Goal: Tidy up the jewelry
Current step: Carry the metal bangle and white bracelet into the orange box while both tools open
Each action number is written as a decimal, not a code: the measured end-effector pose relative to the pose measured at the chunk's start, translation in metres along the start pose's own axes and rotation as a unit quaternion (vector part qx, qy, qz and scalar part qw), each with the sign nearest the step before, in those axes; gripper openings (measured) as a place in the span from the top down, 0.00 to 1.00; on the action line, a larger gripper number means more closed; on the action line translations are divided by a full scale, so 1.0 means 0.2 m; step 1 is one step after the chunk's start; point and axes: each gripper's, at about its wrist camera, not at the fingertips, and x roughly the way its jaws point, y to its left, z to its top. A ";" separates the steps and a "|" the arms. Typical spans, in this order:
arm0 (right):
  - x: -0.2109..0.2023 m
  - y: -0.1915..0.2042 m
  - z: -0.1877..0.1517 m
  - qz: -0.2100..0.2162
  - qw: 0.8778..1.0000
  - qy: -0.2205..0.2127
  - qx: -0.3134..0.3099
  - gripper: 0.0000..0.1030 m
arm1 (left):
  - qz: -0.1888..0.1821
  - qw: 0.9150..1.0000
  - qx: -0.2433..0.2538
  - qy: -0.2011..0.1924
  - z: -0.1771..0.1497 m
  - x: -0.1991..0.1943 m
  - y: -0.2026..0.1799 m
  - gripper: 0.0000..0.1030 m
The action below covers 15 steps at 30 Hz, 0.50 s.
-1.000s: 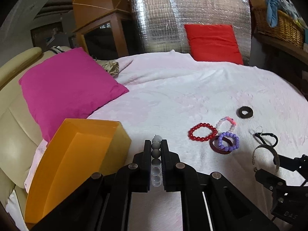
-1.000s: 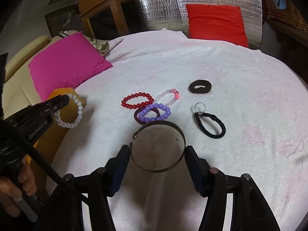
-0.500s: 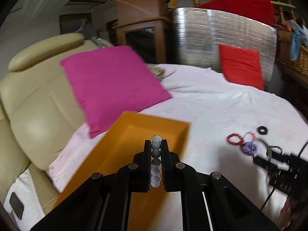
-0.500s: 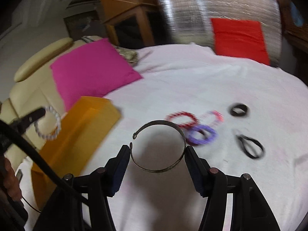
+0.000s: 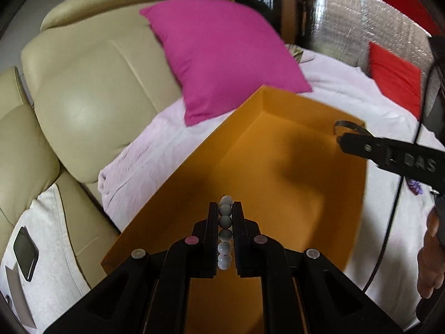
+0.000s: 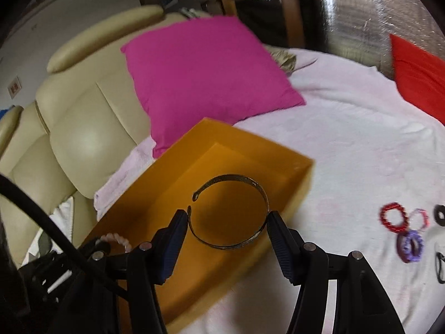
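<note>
My left gripper (image 5: 224, 217) is shut on a white bead bracelet (image 5: 225, 232) and holds it above the open orange box (image 5: 278, 167). The bracelet also shows in the right wrist view (image 6: 118, 240). My right gripper (image 6: 226, 222) is shut on a metal cuff bangle (image 6: 230, 214), held between its two pads over the orange box (image 6: 222, 150). The bangle's tip shows in the left wrist view (image 5: 347, 124). A red bead bracelet (image 6: 392, 217), a pink one (image 6: 421, 217) and a purple one (image 6: 411, 245) lie on the white sheet at right.
A magenta cushion (image 5: 222, 55) leans on a cream leather sofa (image 5: 83, 89) beyond the box. A red cushion (image 6: 420, 80) sits at the far right. A black hair tie (image 6: 440, 213) lies by the bracelets. A phone (image 5: 25, 253) rests on the sofa.
Both grippers swung left from the jewelry on the sheet to above the orange box, still holding the bead bracelet and the bangle.
</note>
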 end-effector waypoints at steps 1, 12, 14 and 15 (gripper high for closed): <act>0.04 0.01 0.00 -0.001 1.000 0.007 -0.001 0.39 | 0.004 1.000 0.001 0.003 -0.01 0.01 0.00 0.91; 0.04 -0.06 0.02 -0.012 1.000 -0.015 0.016 0.29 | 0.027 0.999 0.000 -0.022 0.01 -0.06 0.00 0.54; -0.05 -0.12 0.02 -0.012 0.999 -0.034 0.028 0.29 | 0.024 0.999 0.007 -0.034 0.02 -0.10 -0.03 0.53; -0.09 -0.15 0.01 -0.016 0.998 -0.044 0.031 0.29 | 0.022 0.999 0.009 -0.039 0.03 -0.12 -0.04 0.51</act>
